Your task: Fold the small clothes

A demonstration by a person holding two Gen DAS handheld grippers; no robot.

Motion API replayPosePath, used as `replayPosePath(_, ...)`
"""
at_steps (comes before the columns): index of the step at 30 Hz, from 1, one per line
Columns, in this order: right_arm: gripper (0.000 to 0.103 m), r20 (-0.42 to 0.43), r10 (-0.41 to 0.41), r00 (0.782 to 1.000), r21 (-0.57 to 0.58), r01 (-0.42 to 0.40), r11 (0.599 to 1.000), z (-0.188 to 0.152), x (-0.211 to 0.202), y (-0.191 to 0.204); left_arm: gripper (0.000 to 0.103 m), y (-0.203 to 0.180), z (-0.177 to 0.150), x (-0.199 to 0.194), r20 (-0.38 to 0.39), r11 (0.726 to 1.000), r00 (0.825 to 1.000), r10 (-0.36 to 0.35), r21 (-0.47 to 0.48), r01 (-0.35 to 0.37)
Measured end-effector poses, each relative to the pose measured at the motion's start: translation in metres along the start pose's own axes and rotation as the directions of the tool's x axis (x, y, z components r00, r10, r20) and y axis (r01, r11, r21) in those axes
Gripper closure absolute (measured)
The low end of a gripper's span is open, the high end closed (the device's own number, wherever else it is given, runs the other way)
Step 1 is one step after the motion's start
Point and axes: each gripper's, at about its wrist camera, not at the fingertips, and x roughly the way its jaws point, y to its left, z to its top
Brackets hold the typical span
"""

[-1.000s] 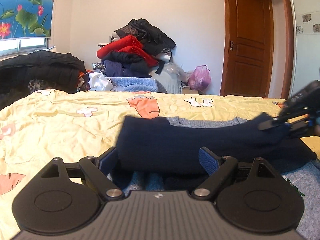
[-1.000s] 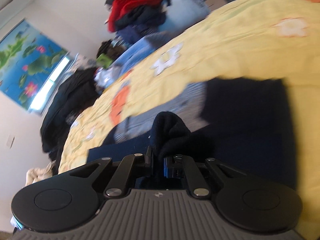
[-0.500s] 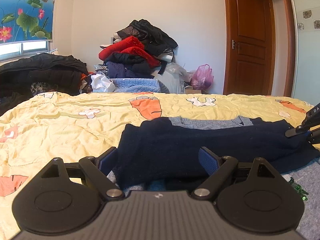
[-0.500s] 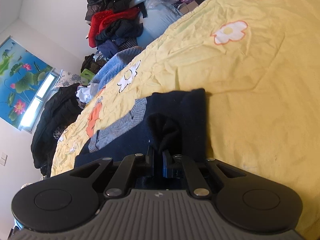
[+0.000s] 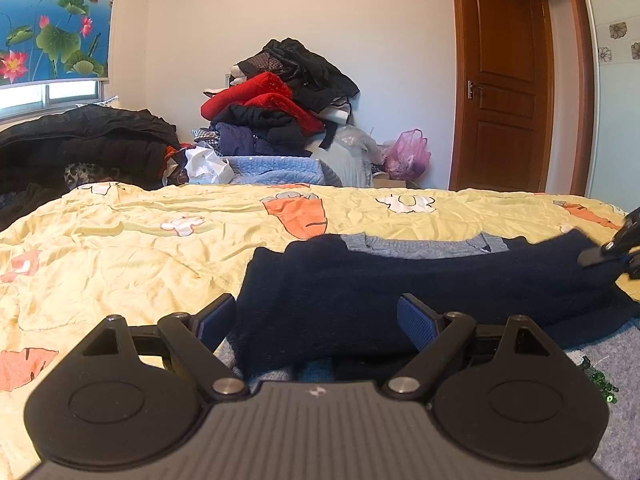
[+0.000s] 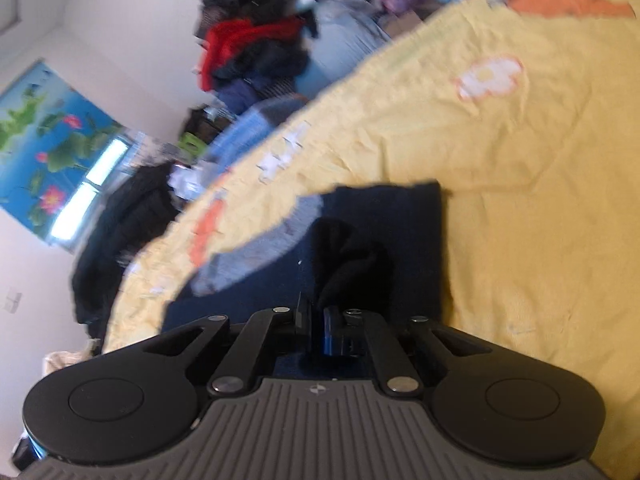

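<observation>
Here the dark blue sweater is lying across the yellow bed, its long axis running left to right in the left wrist view, with the grey collar along its far edge. At the left end, the left gripper is sitting low just in front of the sweater's near edge, its jaws spread wide, with the cloth lying between the blue pads but nothing pinched. At the right end, the right gripper is nearer to the work: its jaws are pressed together and pinching a bunched fold of the sweater. Judging from this, the coming fold is turning on the right hand carrying its end leftward along that long axis.
</observation>
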Motion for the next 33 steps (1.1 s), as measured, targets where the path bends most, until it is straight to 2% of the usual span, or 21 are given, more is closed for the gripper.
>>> replayPosePath(2,0.089,0.025,-0.048,0.999,-0.012,0.048,0.999,0.003,-0.007,-0.008,0.015,0.000,0.000,0.000,-0.001,1.000,1.000,-0.002,-0.002,0.002)
replayPosePath(4,0.089,0.019,-0.093,0.995,0.034,0.093,0.995,0.004,-0.006,-0.025,0.015,0.001,-0.001,0.000,-0.002,1.000,1.000,-0.001,-0.003,0.001)
replayPosePath(6,0.088,0.016,-0.065,0.998,0.057,0.064,0.996,-0.001,-0.005,-0.032,0.015,0.001,-0.001,0.000,-0.002,1.000,1.000,0.000,-0.003,0.000)
replayPosePath(8,0.081,-0.004,-0.026,1.000,0.084,0.026,0.996,-0.005,-0.004,-0.033,0.015,0.000,-0.001,0.001,-0.004,1.000,1.000,0.000,-0.002,0.000)
replayPosePath(10,0.071,0.003,-0.038,0.999,0.106,0.037,0.994,-0.006,-0.006,-0.031,0.015,0.000,-0.001,0.001,-0.004,1.000,1.000,0.001,-0.001,-0.001)
replayPosePath(12,0.070,0.100,-0.068,0.993,0.098,0.058,0.994,-0.007,-0.019,-0.024,0.015,0.000,-0.001,0.001,-0.008,1.000,1.000,0.004,0.001,-0.004)
replayPosePath(14,0.070,0.228,-0.111,0.967,0.046,0.103,0.994,-0.010,-0.036,-0.010,0.015,-0.002,0.001,0.003,-0.023,1.000,0.999,0.022,0.010,-0.022)
replayPosePath(15,0.070,0.265,-0.112,0.958,0.020,0.110,0.994,-0.013,-0.039,-0.002,0.015,-0.003,0.002,0.005,-0.036,0.999,0.999,0.031,0.017,-0.030)
replayPosePath(16,0.070,0.269,-0.099,0.958,-0.009,0.105,0.994,-0.016,-0.038,0.005,0.015,-0.004,0.005,0.008,-0.060,0.999,0.998,0.028,0.026,-0.026)
replayPosePath(18,0.070,0.217,-0.083,0.973,-0.094,0.106,0.990,-0.019,-0.025,0.021,0.015,-0.006,0.013,0.017,-0.111,1.000,0.994,-0.020,0.003,0.021)
replayPosePath(19,0.070,0.190,-0.096,0.977,-0.148,0.125,0.981,-0.022,-0.015,0.030,0.015,-0.010,0.016,0.023,-0.123,0.999,0.991,-0.044,0.002,0.044)
replayPosePath(21,0.070,0.147,-0.132,0.980,-0.227,0.163,0.960,-0.026,0.006,0.042,0.015,-0.024,0.020,0.047,-0.207,0.995,0.976,-0.061,0.060,0.074)
replayPosePath(23,0.070,0.132,-0.143,0.981,-0.247,0.173,0.954,-0.024,0.021,0.047,0.014,-0.036,0.020,0.069,-0.264,0.989,0.964,-0.044,0.126,0.079)
replayPosePath(25,0.072,0.142,-0.207,0.968,-0.281,0.239,0.929,-0.023,0.031,0.049,0.012,-0.036,0.023,0.082,-0.275,0.987,0.960,-0.051,0.134,0.091)
replayPosePath(26,0.074,0.144,-0.250,0.957,-0.288,0.282,0.915,-0.021,0.037,0.046,0.009,-0.031,0.024,0.087,-0.291,0.988,0.955,-0.057,0.119,0.096)
replayPosePath(27,0.076,0.150,-0.252,0.956,-0.288,0.286,0.914,-0.024,0.037,0.040,0.005,-0.025,0.024,0.091,-0.301,0.990,0.951,-0.072,0.092,0.104)
replayPosePath(29,0.083,0.154,-0.210,0.965,-0.262,0.245,0.934,-0.024,0.034,0.026,0.001,-0.010,0.021,0.099,-0.313,0.992,0.943,-0.110,0.019,0.122)
replayPosePath(30,0.090,0.160,-0.199,0.967,-0.251,0.235,0.939,-0.025,0.032,0.020,0.000,-0.008,0.021,0.102,-0.316,0.993,0.943,-0.105,0.016,0.116)
replayPosePath(33,0.093,0.165,-0.159,0.973,-0.183,0.189,0.965,-0.024,0.028,0.005,0.000,-0.015,0.024,0.107,-0.306,0.996,0.951,-0.052,0.056,0.073)
